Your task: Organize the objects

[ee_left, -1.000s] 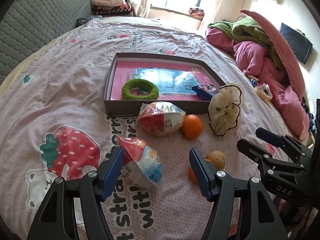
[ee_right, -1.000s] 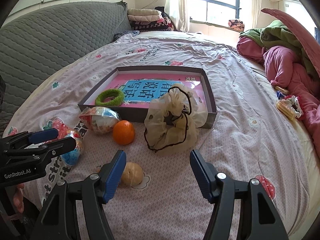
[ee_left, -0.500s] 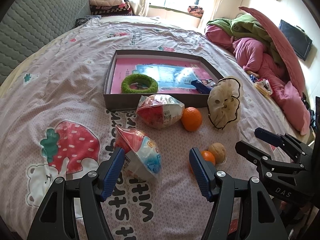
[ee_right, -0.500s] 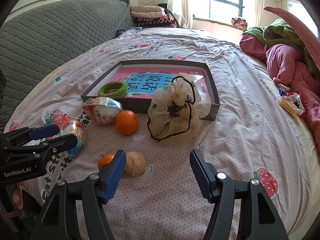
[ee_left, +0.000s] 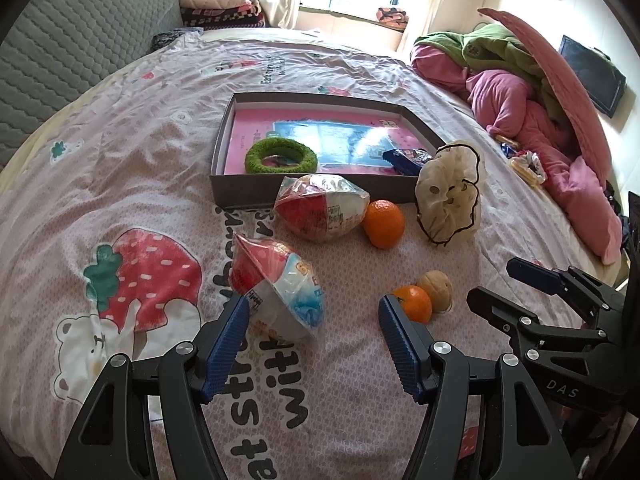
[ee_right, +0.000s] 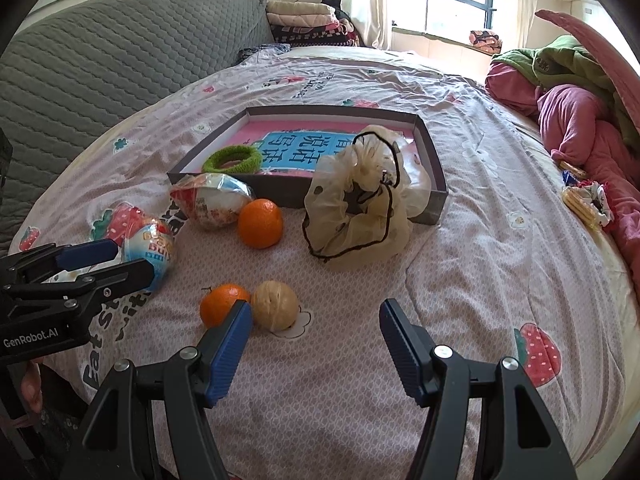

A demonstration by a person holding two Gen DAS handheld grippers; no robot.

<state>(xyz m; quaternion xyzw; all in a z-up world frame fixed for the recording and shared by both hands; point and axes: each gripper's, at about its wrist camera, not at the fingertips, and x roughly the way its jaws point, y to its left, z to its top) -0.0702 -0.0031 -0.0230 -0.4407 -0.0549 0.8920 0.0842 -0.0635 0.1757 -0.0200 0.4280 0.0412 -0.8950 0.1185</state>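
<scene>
On the bed a shallow grey box [ee_left: 224, 136] [ee_right: 434, 160] with a pink lining holds a green ring [ee_left: 281, 155] [ee_right: 232, 159] and a blue wrapper [ee_left: 404, 159]. In front of it lie two wrapped snack bags [ee_left: 320, 208] [ee_left: 280, 284], a big orange [ee_left: 383, 224] [ee_right: 260, 223], a small orange [ee_left: 414, 302] [ee_right: 222, 306], a walnut-coloured ball [ee_left: 438, 290] [ee_right: 276, 310] and a cream drawstring pouch [ee_left: 448, 196] [ee_right: 356, 208]. My left gripper [ee_left: 314, 338] is open just short of the nearer bag. My right gripper [ee_right: 316, 346] is open, its left finger by the small orange.
Pink and green bedding [ee_left: 520, 80] is piled at the right side of the bed. A grey quilted headboard [ee_right: 100, 64] rises at the left. Folded blankets [ee_left: 220, 4] are stacked by the window. A small packet [ee_right: 584, 200] lies near the pile.
Both views have pulled back a little: the objects sit farther up the frames and the small orange has come into view beside the ball. Both grippers stay open.
</scene>
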